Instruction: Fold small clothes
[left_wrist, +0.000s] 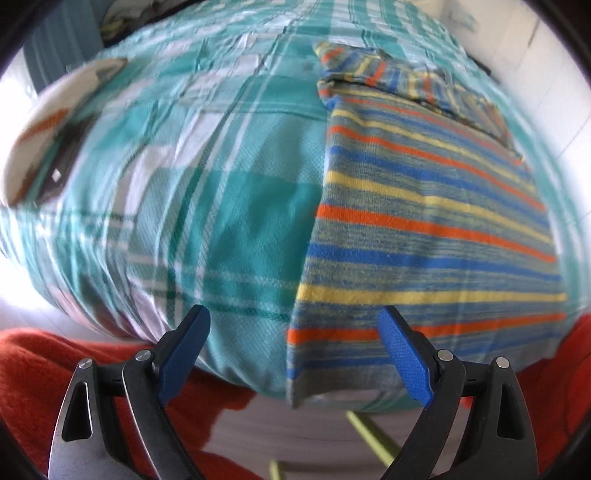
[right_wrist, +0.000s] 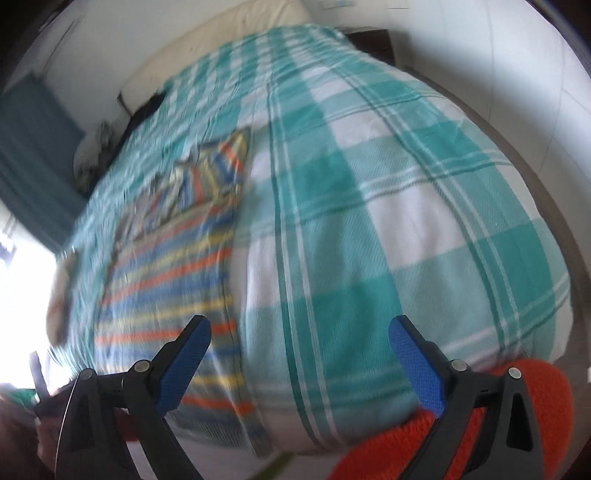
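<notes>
1. Clothing first: a striped garment (left_wrist: 424, 221), banded in blue, orange and yellow on grey, lies flat on the bed (left_wrist: 221, 184), with its lower hem reaching the bed's near edge and its far end rumpled into a folded bunch.
2. Seen from the right wrist, the same striped garment (right_wrist: 166, 280) sits on the left part of the bed (right_wrist: 388, 221), blurred by motion.
3. A teal-and-white checked cover is spread over the bed, under the garment.
4. The left hand-held gripper (left_wrist: 293, 323) is released, its blue pads spread wide and holding nothing; it hovers at the near edge of the bed, with the garment's left border between its tips.
5. The right hand-held gripper (right_wrist: 299, 332) is likewise released and empty, over the checked cover just beside the garment's right border.
6. Orange-red knitted fabric (left_wrist: 74, 369) shows low in both views, near the grippers.
7. A blurred white object (left_wrist: 44, 140) lies at the left of the bed; what it is cannot be told.
</notes>
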